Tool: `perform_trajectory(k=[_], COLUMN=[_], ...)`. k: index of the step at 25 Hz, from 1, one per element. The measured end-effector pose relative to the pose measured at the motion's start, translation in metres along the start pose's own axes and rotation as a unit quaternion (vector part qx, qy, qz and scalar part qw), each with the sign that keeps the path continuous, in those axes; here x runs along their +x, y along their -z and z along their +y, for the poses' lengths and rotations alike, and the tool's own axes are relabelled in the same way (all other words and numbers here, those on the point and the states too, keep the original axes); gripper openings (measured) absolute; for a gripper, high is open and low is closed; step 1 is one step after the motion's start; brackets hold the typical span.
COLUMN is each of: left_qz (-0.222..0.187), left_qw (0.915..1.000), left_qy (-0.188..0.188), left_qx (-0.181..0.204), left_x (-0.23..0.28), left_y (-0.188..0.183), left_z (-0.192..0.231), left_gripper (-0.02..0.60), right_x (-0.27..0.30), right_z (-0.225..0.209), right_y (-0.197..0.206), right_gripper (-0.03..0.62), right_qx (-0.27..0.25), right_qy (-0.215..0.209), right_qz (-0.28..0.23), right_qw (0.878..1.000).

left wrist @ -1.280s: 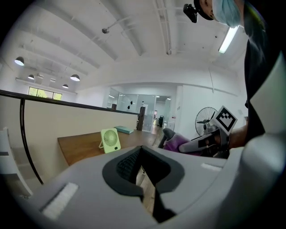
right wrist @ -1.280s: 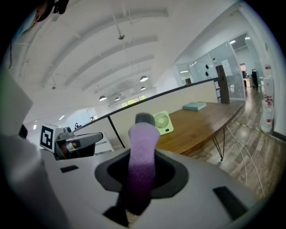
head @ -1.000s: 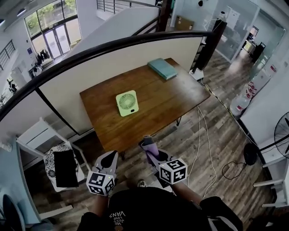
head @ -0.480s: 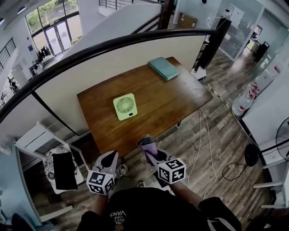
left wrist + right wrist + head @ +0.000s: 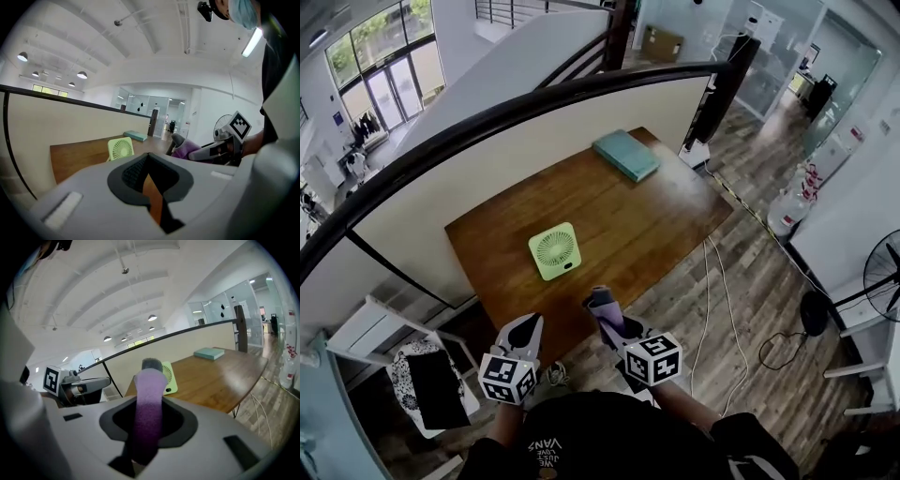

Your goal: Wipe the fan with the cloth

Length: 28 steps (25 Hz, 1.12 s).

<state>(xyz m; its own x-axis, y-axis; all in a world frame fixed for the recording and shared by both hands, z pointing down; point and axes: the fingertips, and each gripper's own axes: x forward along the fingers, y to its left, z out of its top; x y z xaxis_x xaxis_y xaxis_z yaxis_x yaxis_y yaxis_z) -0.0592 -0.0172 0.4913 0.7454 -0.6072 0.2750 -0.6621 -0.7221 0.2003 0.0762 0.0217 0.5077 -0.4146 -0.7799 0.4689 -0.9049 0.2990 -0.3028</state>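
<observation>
Bench (image 5: 666, 211): fan (image 5: 554, 250) mid-top, untouched | change: person has stepped closer, fan now nearer | right tongs (image 5: 604, 309) clamped on cloth (image 5: 149, 399), short of bench | left tongs (image 5: 528, 325) together, empty | wiping not begun.

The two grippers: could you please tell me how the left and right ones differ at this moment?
The right gripper is clamped on a purple cloth; the left gripper has its jaws together on nothing. The right gripper reaches slightly nearer the table than the left gripper. Both point towards the fan.
</observation>
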Motion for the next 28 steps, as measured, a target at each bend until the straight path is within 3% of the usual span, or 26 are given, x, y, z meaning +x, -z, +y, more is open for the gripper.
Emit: perform_trajectory(k=[10, 13, 18, 28], left_qz=[0.021, 0.025, 0.033, 0.028], left_qw=[0.9985, 0.9986, 0.9988, 0.9974], left_qy=[0.049, 0.047, 0.035, -0.05], left_qx=[0.007, 0.007, -0.001, -0.045], left_x=[0.029, 0.04, 0.058, 0.071], left_y=[-0.01, -0.01, -0.005, -0.002], left_z=[0.07, 0.086, 0.097, 0.105], left_gripper=[0.011, 0.011, 0.011, 0.011], right_x=[0.069, 0.088, 0.117, 0.159], right_z=[0.006, -0.002, -0.008, -0.003], right_y=[-0.029, -0.036, -0.039, -0.046], right_gripper=[0.098, 0.098, 0.098, 0.098], right_qx=[0.013, 0.008, -0.016, -0.079], right_qy=[0.035, 0.034, 0.003, -0.107], right_qz=[-0.008, -0.008, 0.019, 0.089], right_qw=[0.999, 0.999, 1.0, 0.987])
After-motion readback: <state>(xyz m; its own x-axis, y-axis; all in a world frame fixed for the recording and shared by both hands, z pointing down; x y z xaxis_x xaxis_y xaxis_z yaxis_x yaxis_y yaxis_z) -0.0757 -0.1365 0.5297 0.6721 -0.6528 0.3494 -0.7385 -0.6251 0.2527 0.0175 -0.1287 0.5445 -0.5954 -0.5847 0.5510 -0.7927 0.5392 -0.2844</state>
